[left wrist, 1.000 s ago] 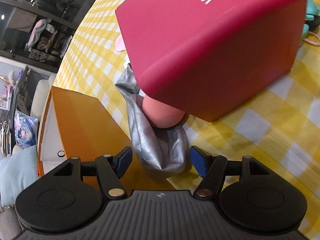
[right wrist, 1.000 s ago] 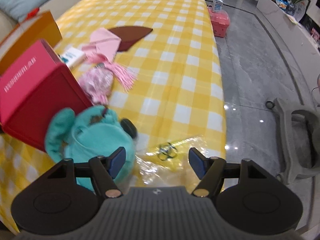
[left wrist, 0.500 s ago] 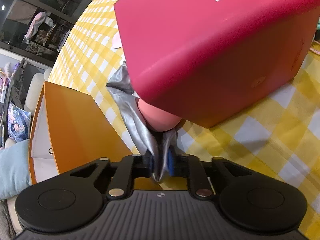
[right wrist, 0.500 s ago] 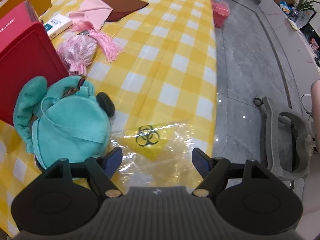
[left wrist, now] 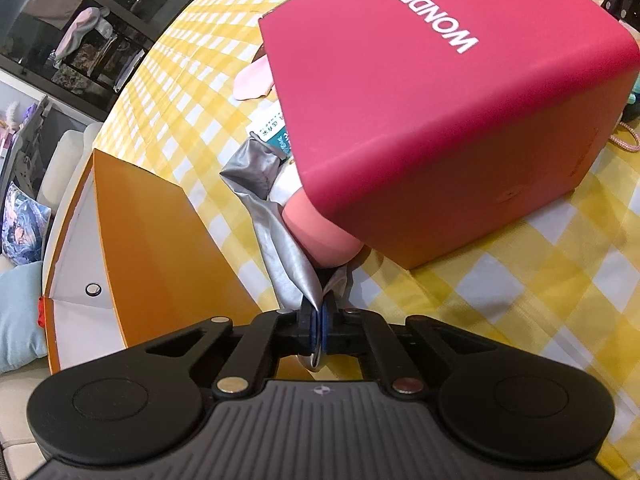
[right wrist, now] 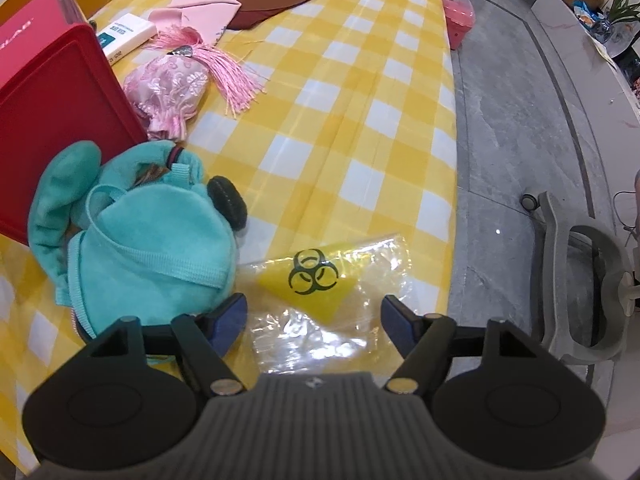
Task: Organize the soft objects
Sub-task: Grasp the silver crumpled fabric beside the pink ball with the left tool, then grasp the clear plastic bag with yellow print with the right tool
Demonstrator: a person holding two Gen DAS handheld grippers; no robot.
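1. Left gripper (left wrist: 319,330): a second ago it was spread either side of the silver pouch (left wrist: 280,240); now it is clenched on the pouch's near end, fabric bunched between the pads. The grasp looks secure.
2. The pouch runs from the gripper up past a peach soft ball (left wrist: 316,232), which looks wedged under the red box (left wrist: 440,120). Whether pouch and ball are joined, I can't tell.
3. Meaning: the pick is done; next is probably a pull clear of the box, toward the orange box (left wrist: 152,248) just left. Risk: the ball snags or the red box tips.
4. Right gripper (right wrist: 314,320): released, jaws wide, now lower and closer over the biohazard bag (right wrist: 320,280), holding nothing. Teal plush (right wrist: 148,240) sits just left of it, touching the red box.
5. Further back: pink tasselled sachet (right wrist: 172,92), pink cloth (right wrist: 200,12), brown cloth (right wrist: 268,0), small white carton (right wrist: 124,36).
6. Surface: yellow-white check tablecloth (right wrist: 360,120), glossy, slightly creased.
7. Room: dark shelving at far left, cushions below; grey stone floor (right wrist: 520,140) and grey chair (right wrist: 580,280) on the right.
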